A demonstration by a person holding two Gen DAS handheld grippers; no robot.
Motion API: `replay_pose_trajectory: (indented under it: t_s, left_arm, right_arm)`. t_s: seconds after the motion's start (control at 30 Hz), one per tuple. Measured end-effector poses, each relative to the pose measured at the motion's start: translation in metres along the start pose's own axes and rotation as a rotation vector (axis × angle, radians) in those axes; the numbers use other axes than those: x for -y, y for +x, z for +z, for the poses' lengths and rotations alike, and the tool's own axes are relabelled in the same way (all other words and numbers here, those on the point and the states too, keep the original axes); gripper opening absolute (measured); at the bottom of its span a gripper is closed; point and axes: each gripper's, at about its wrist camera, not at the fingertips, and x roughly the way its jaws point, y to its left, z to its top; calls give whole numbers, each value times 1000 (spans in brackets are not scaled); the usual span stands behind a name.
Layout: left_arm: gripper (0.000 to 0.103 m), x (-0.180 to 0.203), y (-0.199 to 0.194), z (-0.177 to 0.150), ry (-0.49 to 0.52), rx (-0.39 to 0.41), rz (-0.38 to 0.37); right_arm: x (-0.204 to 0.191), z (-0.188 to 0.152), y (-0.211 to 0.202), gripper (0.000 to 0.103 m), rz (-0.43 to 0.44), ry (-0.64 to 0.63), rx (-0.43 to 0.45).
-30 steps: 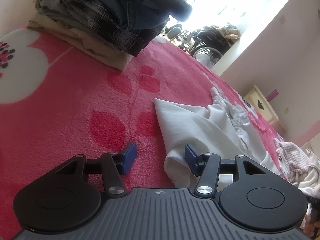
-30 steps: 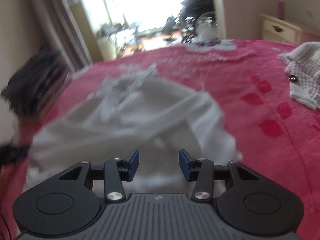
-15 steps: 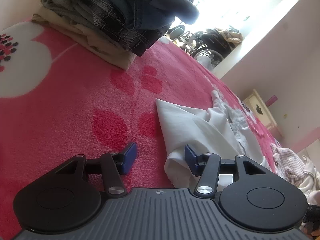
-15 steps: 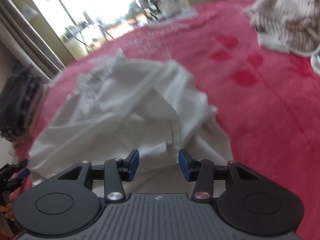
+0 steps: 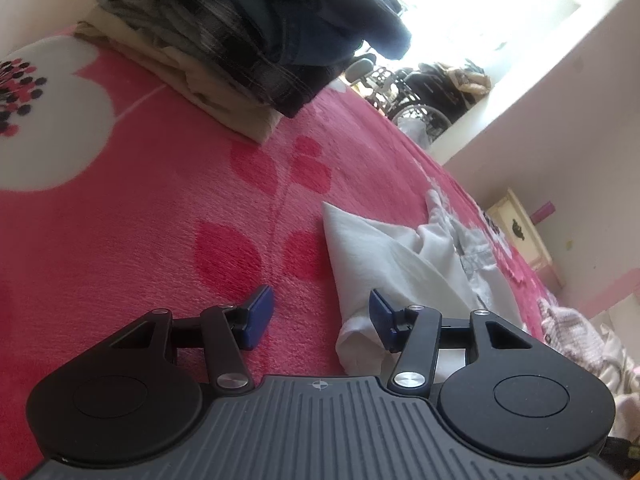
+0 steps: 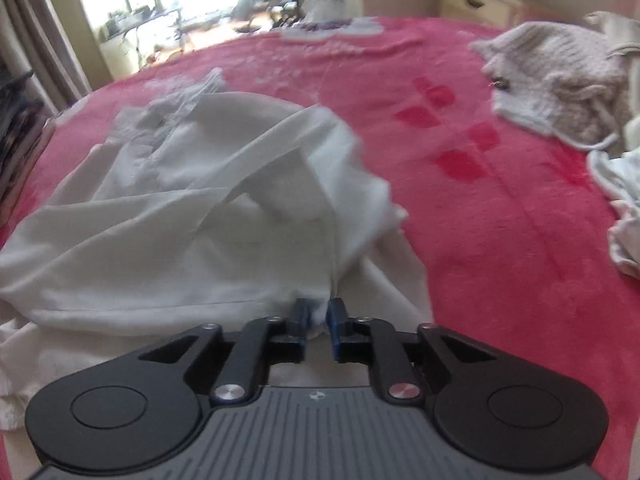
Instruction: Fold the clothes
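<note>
A crumpled white garment is spread on the pink floral blanket, and everything else is placed here relative to it. Its near edge is pinched between the blue pads of the right gripper, whose jaws are clenched on a bunched fold of the cloth. The left gripper is held released, jaws wide apart, at the garment's near left corner; one pad is seen against the cloth, the other over bare blanket. A stack of folded clothes is seen well beyond the garment. A knitted beige item lies well apart, beyond the garment's far side.
</note>
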Motion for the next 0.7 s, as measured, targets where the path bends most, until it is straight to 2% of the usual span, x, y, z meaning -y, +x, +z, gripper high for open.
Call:
replay_pose_trajectory:
  t_s: [0.13,0.23,0.33,0.43,0.5,0.57,0.6,0.67,0.7]
  left_arm:
    - [53,-10,-4,7,-82,2,-12]
    - [53,-12,-12,15,-87,4,-7]
    - [53,-5,-23,23,3,-8,-55]
    - [53,11,-24,20,180,-78,-82]
    - [53,21,-19,11,276,-109,-42]
    - [53,31,-14,2,369,-136,-1]
    - [53,35,-10,-3,403,-133,25]
    - [53,42,-4,-11,481,-115,66]
    - [53,42,-3,-13,498,-110,71]
  right_arm:
    - [-4,-1,-9,18,-41,-8,41]
    - [-34,10,-19,18,43,-68,92]
    - [-77,22,-19,21,137,-156,107]
    - [-129,30,-7,22,237,-243,104]
    - [-164,30,0,22,330,-318,72]
    - [-201,24,5,29,356,-465,66]
    - [-219,21,7,39,369,-539,63]
    - [-255,15,12,42,393,-683,55]
    - [-268,17,18,42,403,-713,39]
